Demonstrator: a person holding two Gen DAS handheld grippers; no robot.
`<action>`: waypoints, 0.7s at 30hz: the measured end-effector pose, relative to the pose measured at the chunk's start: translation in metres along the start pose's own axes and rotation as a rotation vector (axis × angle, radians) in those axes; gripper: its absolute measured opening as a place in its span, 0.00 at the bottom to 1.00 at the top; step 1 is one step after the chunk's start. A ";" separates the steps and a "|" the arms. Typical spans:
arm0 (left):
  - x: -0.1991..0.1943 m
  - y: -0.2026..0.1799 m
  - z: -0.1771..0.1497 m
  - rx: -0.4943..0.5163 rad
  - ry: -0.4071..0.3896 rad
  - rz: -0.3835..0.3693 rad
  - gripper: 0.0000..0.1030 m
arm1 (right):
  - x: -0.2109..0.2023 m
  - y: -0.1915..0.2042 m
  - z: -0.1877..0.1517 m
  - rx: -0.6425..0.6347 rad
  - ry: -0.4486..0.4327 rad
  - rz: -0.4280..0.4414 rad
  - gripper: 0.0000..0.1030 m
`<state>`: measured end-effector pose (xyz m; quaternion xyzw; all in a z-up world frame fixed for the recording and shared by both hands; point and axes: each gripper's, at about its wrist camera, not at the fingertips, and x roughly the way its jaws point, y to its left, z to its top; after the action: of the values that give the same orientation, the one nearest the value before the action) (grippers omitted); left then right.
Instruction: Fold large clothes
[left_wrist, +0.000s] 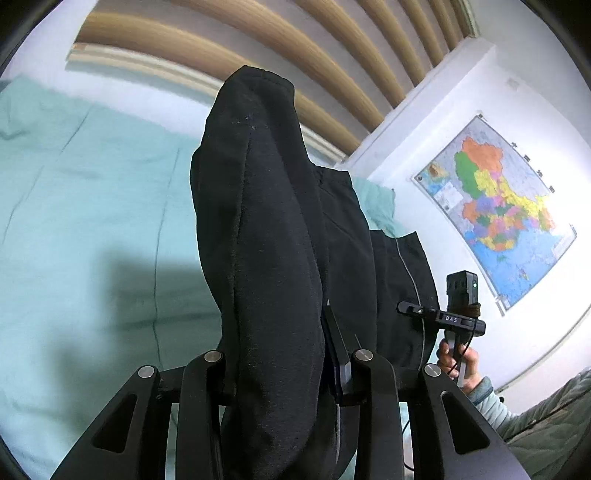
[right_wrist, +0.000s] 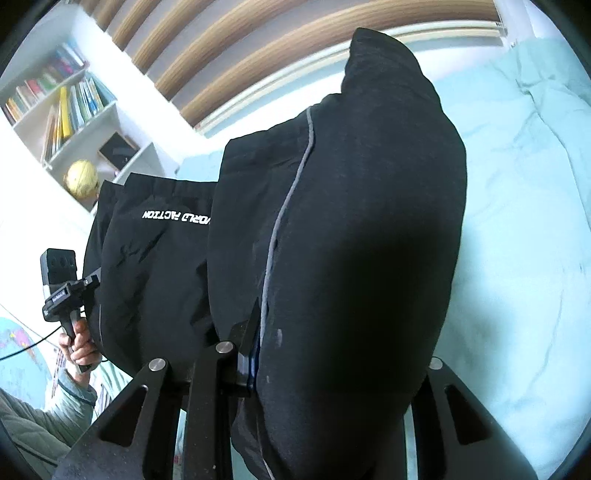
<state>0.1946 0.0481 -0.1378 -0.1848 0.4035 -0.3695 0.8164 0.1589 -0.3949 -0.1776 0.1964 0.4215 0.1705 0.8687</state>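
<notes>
left tongs: clamped on black garment | right tongs: clamped on same garment's grey-piped edge | garment: lifted, stretched between both, draped over tongs above mint-green bed

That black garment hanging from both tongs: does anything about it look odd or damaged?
No damage shows. The black garment is pinched in the left tongs and the right tongs above the pale green bedding. Its white lettering reads mirrored and upside down, so it hangs inverted.
</notes>
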 end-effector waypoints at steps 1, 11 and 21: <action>-0.001 0.004 -0.009 -0.015 0.012 0.003 0.33 | -0.001 0.000 -0.008 0.012 0.018 0.000 0.33; 0.080 0.102 -0.122 -0.287 0.337 0.221 0.42 | 0.072 -0.045 -0.081 0.171 0.296 -0.125 0.36; 0.044 0.175 -0.154 -0.647 0.231 0.200 0.63 | 0.049 -0.111 -0.099 0.502 0.246 -0.156 0.64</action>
<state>0.1691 0.1302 -0.3591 -0.3501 0.6054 -0.1596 0.6967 0.1232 -0.4490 -0.3202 0.3502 0.5665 0.0161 0.7458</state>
